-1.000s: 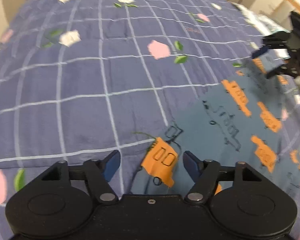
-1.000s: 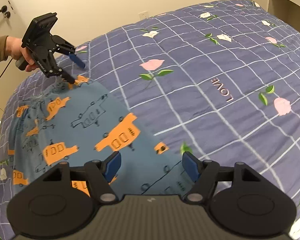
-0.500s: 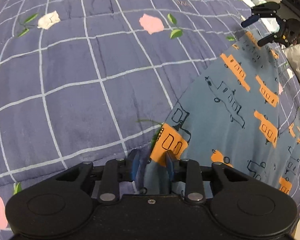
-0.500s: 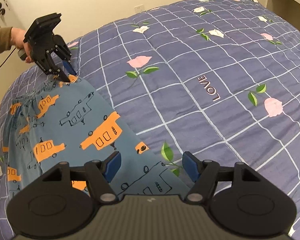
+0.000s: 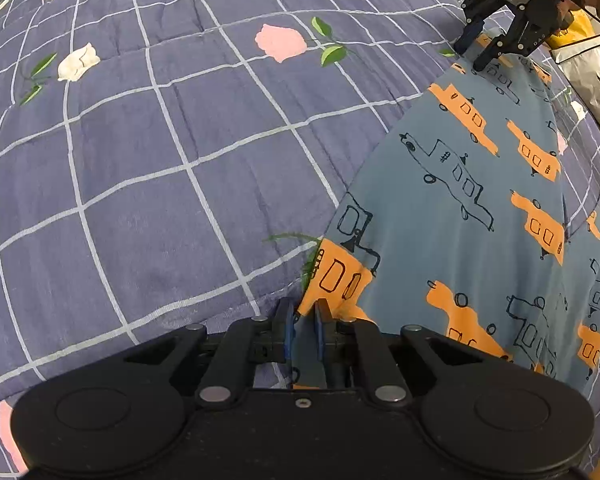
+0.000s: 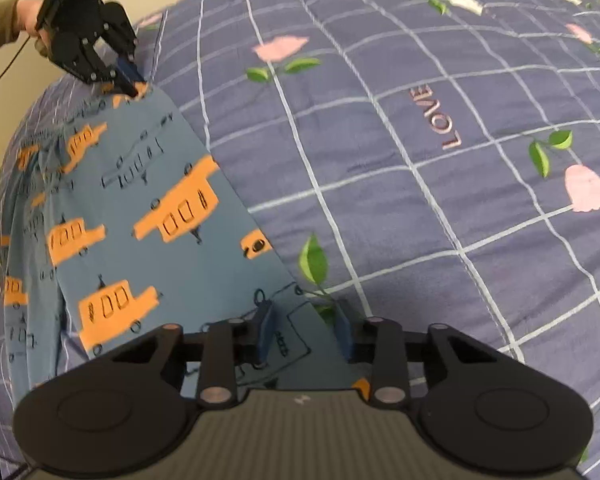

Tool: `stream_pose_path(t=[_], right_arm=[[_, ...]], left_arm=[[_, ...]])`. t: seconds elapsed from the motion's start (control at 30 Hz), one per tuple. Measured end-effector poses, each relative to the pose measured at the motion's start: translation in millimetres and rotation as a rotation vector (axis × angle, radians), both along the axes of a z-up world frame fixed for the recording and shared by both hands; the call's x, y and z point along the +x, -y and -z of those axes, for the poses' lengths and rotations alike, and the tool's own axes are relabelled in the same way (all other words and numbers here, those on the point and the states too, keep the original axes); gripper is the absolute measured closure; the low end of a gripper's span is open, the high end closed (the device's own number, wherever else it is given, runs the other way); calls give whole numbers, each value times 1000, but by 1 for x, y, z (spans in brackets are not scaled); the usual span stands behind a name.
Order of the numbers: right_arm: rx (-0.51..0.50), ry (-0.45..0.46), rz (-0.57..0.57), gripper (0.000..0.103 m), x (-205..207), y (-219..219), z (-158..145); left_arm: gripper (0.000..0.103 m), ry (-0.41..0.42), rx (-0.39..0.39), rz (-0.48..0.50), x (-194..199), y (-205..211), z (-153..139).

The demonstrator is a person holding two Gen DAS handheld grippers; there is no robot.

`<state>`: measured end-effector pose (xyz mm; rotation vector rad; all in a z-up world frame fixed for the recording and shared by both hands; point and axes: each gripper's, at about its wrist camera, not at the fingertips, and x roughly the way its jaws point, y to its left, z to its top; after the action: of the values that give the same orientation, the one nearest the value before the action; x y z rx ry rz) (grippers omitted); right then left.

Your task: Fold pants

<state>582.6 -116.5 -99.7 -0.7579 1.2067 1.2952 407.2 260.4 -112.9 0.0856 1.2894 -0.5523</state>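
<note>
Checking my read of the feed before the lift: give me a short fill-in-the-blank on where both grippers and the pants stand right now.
1. The left gripper is shut on an edge of the ____.
2. The pants are blue with ____ vehicles printed on them.
3. The right gripper jaws, just closing, straddle the pants' edge but are still ____.
4. The quilt carries the word ____.

Missing words: pants; orange; open; LOVE

- Left wrist view: sits just behind the left gripper (image 5: 303, 326), looking steeply down at the near pants (image 5: 460, 220) corner on the quilt (image 5: 140, 160).
- Right wrist view: likewise behind the right gripper (image 6: 306, 334), close above the fabric.
- Both share the pants; each shows the other gripper far off.
</note>
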Motion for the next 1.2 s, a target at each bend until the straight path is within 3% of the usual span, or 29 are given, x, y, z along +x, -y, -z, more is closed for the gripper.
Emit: stream_pose_path(t=[0.13,0.2,0.33,0.57,1.03,1.2], right_arm=[[-52,20,-82,71,-5,-11,9],[-50,28,-126,101,-11,-17,9],[-2,47,-129,102,-19,-15,-7],[168,6,6,102,-29,26,-54],[243,8,28,102,-109,53,-86],[270,30,61,102,-140,68,-103]], left_arm=[[88,-3,13,12,3,3,1],[91,7,19,22,1,5,0],[103,71,20,32,-10,3,-11],[103,168,-39,-24,-36,-8,-35],[103,302,-100,11,-112,10,-87],[103,331,-87,24,-139,17,-98]])
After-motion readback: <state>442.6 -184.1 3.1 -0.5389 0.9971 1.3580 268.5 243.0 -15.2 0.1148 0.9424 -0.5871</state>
